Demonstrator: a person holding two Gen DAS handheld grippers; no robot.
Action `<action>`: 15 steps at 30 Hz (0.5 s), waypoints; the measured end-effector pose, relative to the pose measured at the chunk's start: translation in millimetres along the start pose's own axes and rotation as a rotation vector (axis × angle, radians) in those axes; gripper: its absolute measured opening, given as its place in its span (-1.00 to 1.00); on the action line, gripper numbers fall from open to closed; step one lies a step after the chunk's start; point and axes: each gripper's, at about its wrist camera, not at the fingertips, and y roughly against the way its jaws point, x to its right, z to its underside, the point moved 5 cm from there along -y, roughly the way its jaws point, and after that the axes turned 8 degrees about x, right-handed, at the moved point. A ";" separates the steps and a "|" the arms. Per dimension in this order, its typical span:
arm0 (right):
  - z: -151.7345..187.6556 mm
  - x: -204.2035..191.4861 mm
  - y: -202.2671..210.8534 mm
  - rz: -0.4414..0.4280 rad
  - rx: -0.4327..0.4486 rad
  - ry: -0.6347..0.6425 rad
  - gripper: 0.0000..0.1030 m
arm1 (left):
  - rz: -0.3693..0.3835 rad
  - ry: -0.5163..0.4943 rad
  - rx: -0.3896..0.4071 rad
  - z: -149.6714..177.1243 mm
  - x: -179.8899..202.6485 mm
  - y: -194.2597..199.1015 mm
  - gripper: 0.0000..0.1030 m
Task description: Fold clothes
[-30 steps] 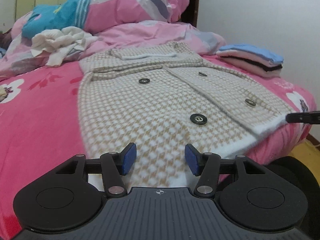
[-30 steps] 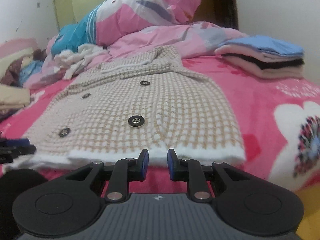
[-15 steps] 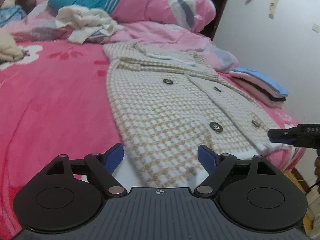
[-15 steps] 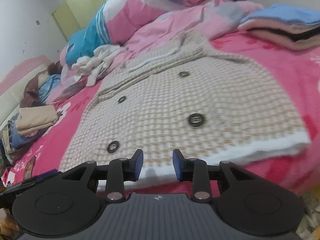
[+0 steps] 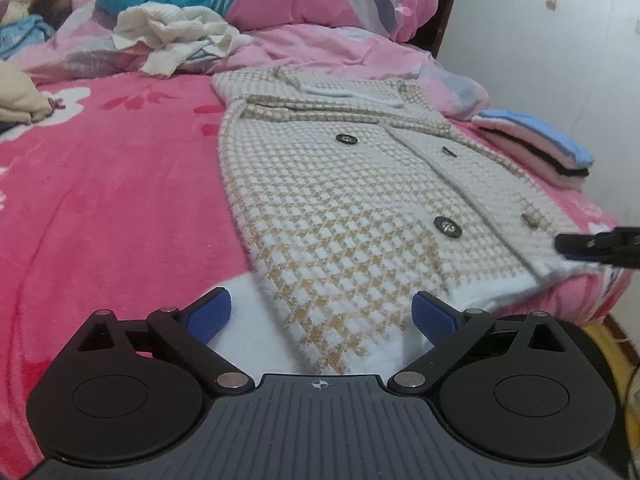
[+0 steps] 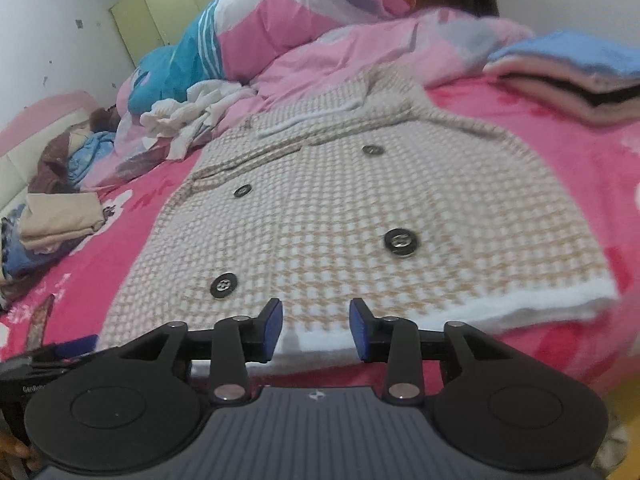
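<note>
A beige and white checked jacket (image 5: 340, 208) with dark buttons lies flat on the pink bed, its sleeves folded in and its white hem toward me. My left gripper (image 5: 320, 314) hovers over the hem's left corner with its jaws opening wide; the fabric lies under the gap, the pads off it. My right gripper (image 6: 316, 328) sits at the hem's middle in the right wrist view, jaws opening, the jacket (image 6: 360, 208) beyond them and nothing pinched. The right gripper's blue tip (image 5: 580, 246) shows at the left wrist view's right edge.
A stack of folded clothes (image 5: 536, 144) (image 6: 580, 72) rests at the bed's right side near the wall. A crumpled white garment (image 5: 176, 36) and a pink quilt (image 5: 320, 4) lie at the head. More folded clothes (image 6: 60, 220) sit far left. The bed edge (image 5: 600, 308) drops off right.
Both grippers' jaws have widened, the left much more. The left view has swung so the jacket sits further right; the right view has shifted left along the hem.
</note>
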 end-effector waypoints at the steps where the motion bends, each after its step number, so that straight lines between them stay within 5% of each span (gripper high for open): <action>1: 0.4 1.1 2.4 -0.003 0.003 -0.001 -0.21 | -0.013 -0.016 -0.001 0.3 0.9 0.2 0.90; 7: -0.4 -3.1 9.4 -0.066 -0.021 0.028 -0.20 | -0.037 0.030 -0.011 0.1 -4.3 14.0 0.90; 9: -2.2 -7.9 11.9 -0.092 -0.026 0.056 -0.02 | -0.023 0.072 -0.018 1.6 -6.6 18.7 0.90; 15: 1.1 -19.1 9.8 -0.297 -0.102 -0.056 0.12 | 0.002 0.144 -0.030 6.5 -5.4 26.8 0.84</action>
